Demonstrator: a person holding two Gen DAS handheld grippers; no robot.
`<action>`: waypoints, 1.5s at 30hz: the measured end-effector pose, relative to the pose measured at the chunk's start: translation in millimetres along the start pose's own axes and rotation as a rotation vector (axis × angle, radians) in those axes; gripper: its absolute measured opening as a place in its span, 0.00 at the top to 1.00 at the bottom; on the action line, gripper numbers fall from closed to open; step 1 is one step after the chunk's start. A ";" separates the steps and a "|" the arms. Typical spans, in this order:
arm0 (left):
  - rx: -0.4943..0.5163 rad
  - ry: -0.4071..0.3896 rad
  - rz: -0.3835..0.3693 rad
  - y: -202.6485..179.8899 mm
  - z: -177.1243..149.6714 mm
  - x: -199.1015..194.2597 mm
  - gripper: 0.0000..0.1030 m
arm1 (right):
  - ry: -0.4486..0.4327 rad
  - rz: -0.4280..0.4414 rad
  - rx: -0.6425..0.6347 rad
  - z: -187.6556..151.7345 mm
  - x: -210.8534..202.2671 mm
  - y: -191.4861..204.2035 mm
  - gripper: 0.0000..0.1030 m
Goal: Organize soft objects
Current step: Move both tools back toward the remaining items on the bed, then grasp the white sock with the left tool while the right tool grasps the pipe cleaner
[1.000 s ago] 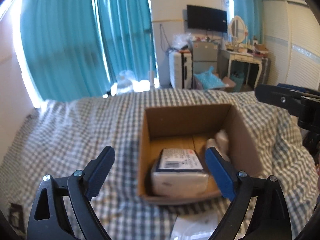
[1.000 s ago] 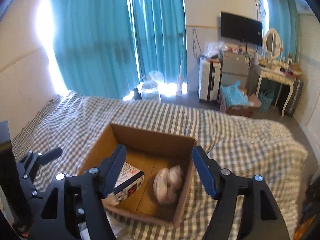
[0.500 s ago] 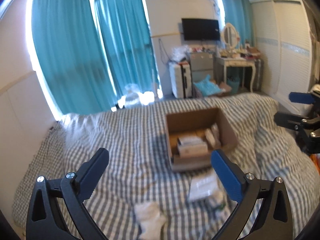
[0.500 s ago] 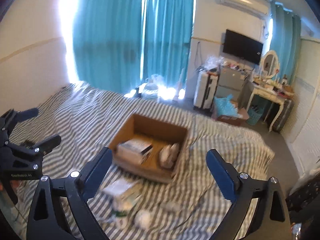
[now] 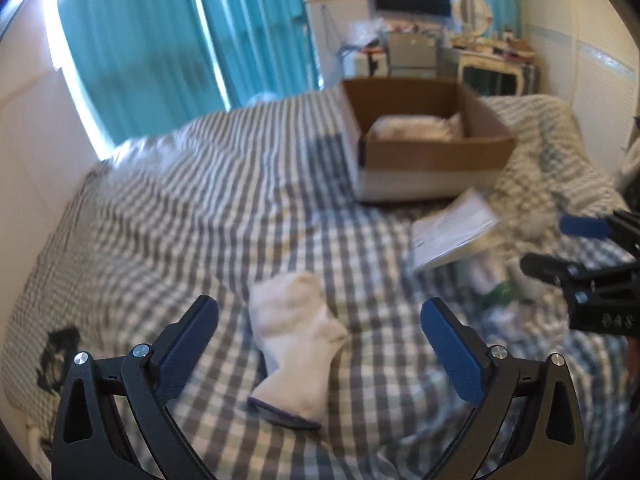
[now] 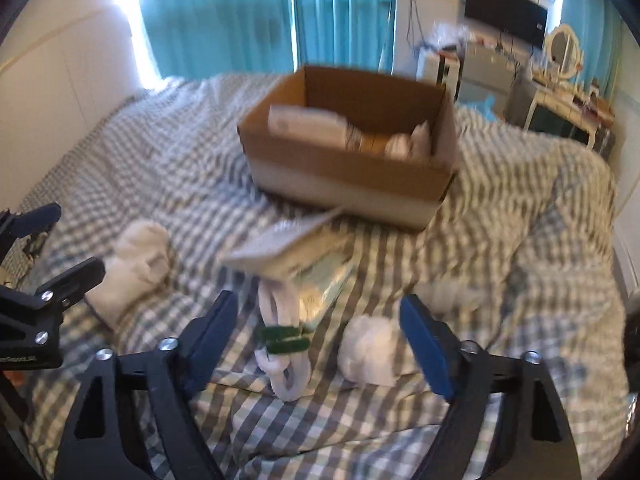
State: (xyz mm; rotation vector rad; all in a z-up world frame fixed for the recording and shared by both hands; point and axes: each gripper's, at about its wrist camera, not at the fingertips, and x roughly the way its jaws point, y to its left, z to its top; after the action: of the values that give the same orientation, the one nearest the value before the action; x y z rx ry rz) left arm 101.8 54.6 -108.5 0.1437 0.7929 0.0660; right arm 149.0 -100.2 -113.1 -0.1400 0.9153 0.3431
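A cardboard box (image 5: 432, 156) (image 6: 344, 184) sits on the checked bedspread and holds white soft packs. My left gripper (image 5: 320, 320) is open and empty, low over a white sock (image 5: 298, 336) that also shows in the right wrist view (image 6: 134, 264). My right gripper (image 6: 316, 316) is open and empty above a white bundle with green bands (image 6: 282, 336) and a white sock ball (image 6: 370, 350). A flat white packet (image 5: 452, 232) (image 6: 280, 248) lies in front of the box on a greenish pack (image 6: 326, 280).
The bed (image 5: 200, 208) fills the foreground, with rumpled folds at the right (image 6: 540, 220). Teal curtains (image 5: 180, 40), a TV (image 6: 504, 12) and a dressing table (image 5: 492, 64) stand beyond. A dark mark (image 5: 58, 356) lies on the bed's left edge.
Both grippers first pulled back and up from the box, then dropped low toward the loose items on the bed in front of it. Both stayed open.
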 end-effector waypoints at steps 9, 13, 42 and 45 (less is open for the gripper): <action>-0.115 0.133 -0.017 14.7 -26.4 52.3 0.05 | 0.116 0.044 -0.046 -24.9 51.5 21.9 0.38; -0.230 0.208 -0.032 31.7 -32.0 73.6 0.31 | 0.145 0.019 -0.056 -33.4 63.3 25.0 0.62; -0.153 -0.002 -0.125 -15.7 -3.3 -45.1 0.68 | -0.112 0.043 0.033 -34.7 -77.2 6.9 0.66; -0.132 -0.040 -0.142 -23.0 9.2 -59.7 0.68 | -0.154 0.037 0.029 -23.1 -93.2 5.7 0.66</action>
State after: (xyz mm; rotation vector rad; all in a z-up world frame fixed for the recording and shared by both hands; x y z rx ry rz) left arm 66.7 24.1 -63.6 -0.0366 0.7546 -0.0189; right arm 77.5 -122.4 -52.7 -0.0691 0.7712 0.3700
